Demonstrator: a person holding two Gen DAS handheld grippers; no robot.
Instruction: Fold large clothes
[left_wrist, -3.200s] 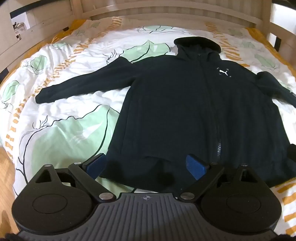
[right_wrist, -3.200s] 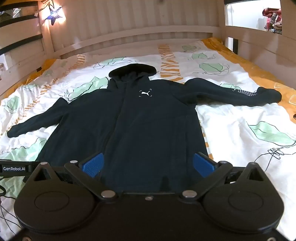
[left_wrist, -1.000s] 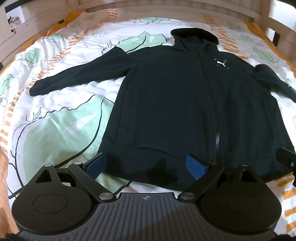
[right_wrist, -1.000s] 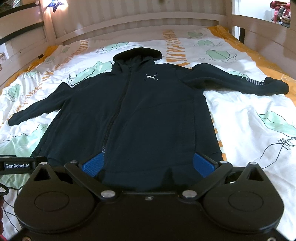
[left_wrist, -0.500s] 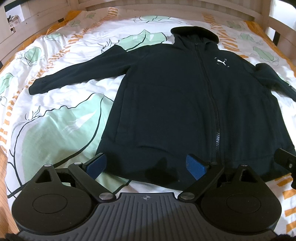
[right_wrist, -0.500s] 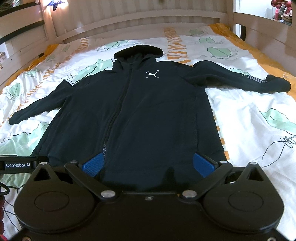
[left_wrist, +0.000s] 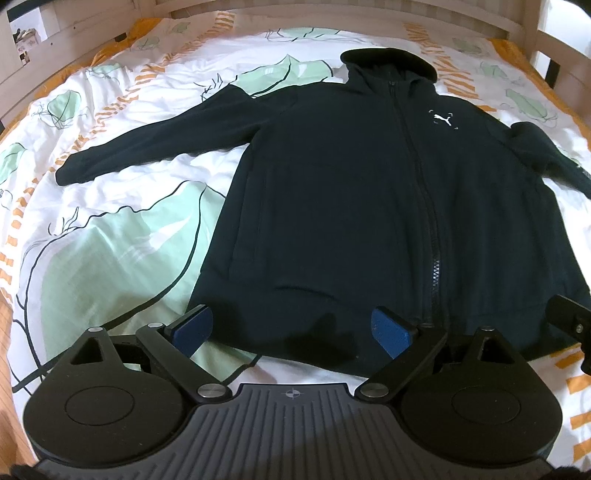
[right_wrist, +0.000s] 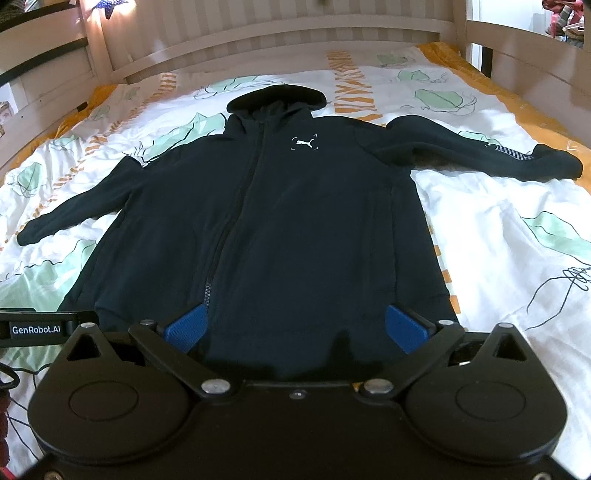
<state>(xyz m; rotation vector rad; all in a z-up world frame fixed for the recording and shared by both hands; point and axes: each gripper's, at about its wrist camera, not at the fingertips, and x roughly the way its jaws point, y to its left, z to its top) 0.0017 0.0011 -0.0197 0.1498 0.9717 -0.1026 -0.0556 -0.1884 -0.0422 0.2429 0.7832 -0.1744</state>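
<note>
**Dark hooded jacket lying flat on a patterned bed**

A dark, soft-looking jacket (left_wrist: 354, 206) is being shown spread face up on the bed, its hood (right_wrist: 277, 98) pointing toward the headboard (right_wrist: 280, 44) and both sleeves stretched out sideways. A closed zip (left_wrist: 430, 229) is running down the front, and a small white logo (right_wrist: 304, 143) is being seen on the chest. The fabric is lying mostly smooth, with slight puckers near the hem.

The left gripper (left_wrist: 293, 326) is being held just above the hem, its blue-padded fingers (left_wrist: 192, 326) standing wide apart with nothing between them. The right gripper (right_wrist: 295, 326) is likewise being held over the hem, its fingers (right_wrist: 404, 326) spread apart and clamped on nothing. Whether either is touching the cloth cannot be told.

The bedsheet (left_wrist: 110, 236) is being seen as white, lightly crumpled cotton printed with pale green leaves, thin black outlines and orange dashes. Pale wooden rails (right_wrist: 532, 62) are enclosing the bed, the headboard is being formed of vertical slats, and a lit star lamp (right_wrist: 110, 5) is hanging at the upper left corner
</note>
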